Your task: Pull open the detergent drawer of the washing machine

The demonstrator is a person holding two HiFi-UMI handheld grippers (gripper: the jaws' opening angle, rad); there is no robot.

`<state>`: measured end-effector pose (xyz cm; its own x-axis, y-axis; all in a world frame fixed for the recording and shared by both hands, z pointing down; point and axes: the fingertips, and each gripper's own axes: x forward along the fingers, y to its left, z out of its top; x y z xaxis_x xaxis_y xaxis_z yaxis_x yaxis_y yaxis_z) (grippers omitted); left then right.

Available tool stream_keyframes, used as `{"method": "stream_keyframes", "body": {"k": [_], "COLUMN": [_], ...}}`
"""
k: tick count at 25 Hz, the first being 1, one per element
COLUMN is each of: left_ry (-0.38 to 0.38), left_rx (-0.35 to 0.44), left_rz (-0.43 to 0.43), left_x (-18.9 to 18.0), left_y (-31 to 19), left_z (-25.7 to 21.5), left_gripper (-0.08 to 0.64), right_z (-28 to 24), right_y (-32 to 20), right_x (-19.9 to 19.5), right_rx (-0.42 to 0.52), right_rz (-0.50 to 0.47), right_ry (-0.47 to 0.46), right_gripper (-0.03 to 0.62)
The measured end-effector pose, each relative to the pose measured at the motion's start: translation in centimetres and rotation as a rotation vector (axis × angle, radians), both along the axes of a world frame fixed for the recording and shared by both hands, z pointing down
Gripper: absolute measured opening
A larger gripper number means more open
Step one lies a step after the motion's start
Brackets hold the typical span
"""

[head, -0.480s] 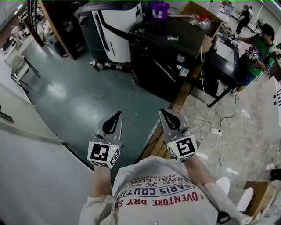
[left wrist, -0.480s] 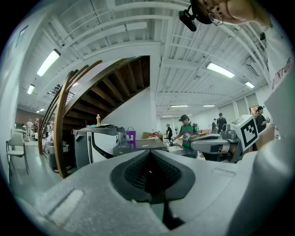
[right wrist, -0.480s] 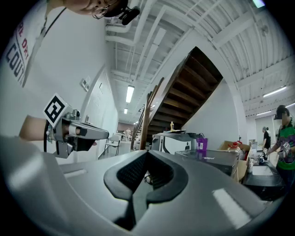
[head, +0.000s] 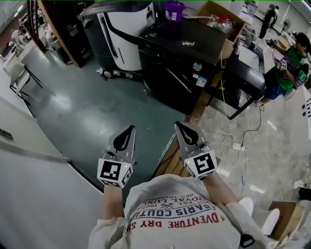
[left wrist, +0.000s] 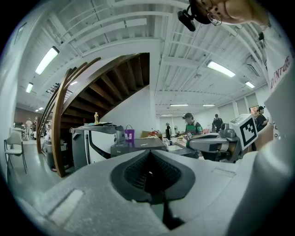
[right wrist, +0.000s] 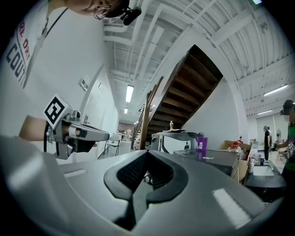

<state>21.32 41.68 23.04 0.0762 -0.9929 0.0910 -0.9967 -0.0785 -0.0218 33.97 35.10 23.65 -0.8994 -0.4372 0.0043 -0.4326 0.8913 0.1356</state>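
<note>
A black boxy machine (head: pixel 187 53) with a round knob on its front stands across the floor, well ahead of both grippers; I cannot make out a detergent drawer on it. It also shows small in the left gripper view as the black machine (left wrist: pixel 138 146) and in the right gripper view as the black machine (right wrist: pixel 212 156). My left gripper (head: pixel 129 128) is held level in front of my chest, jaws shut and empty. My right gripper (head: pixel 179 124) is level beside it, also shut on nothing. Both jaw pairs meet at the tips: left gripper (left wrist: pixel 149 152), right gripper (right wrist: pixel 146 152).
A white and grey machine (head: pixel 121 29) stands left of the black one, with a purple bucket (head: pixel 173 10) behind. White cables (head: pixel 231 141) lie on the floor at right. A wooden stair (left wrist: pixel 69 115) rises at left. A person in green (head: pixel 291 61) works at far right. A white counter (head: pixel 34 185) is at my left.
The head view has shifted a little; both grippers stay shut in the same place before my chest.
</note>
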Motion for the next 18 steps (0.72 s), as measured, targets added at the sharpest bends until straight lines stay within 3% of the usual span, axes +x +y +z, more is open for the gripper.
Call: {"method": "stream_keyframes", "body": {"k": [4, 6, 7, 10, 13, 18], "left_ry": [0.023, 0.015, 0.002, -0.034, -0.019, -0.005], "left_rx": [0.024, 0.034, 0.027, -0.004, -0.019, -0.021], "left_rz": [-0.007, 0.013, 0.031, 0.056, 0.057, 0.05], "left_x": [0.5, 1.1, 1.5, 1.8, 0.9, -2.9], "left_y": [-1.7, -2.5, -2.8, -3.9, -4.6, -6.7], "left_z": [0.4, 0.8, 1.0, 1.7, 1.9, 2.0], "left_gripper": [0.013, 0.32, 0.35, 0.35, 0.349, 0.347], "right_z": [0.5, 1.0, 1.2, 1.9, 2.7, 2.8], "right_y": [-1.8, -2.6, -2.9, -4.0, -5.1, -6.9], "right_x": [0.6, 0.7, 0.7, 0.3, -0.3, -2.9], "right_rx": [-0.022, -0.037, -0.041, -0.047, -0.082, -0.097], "right_rz": [0.008, 0.006, 0.004, 0.002, 0.018, 0.026], "right_ry": [-0.029, -0.034, -0.031, -0.022, -0.018, -0.006], "right_gripper": [0.0, 0.0, 0.0, 0.0, 0.0, 0.0]}}
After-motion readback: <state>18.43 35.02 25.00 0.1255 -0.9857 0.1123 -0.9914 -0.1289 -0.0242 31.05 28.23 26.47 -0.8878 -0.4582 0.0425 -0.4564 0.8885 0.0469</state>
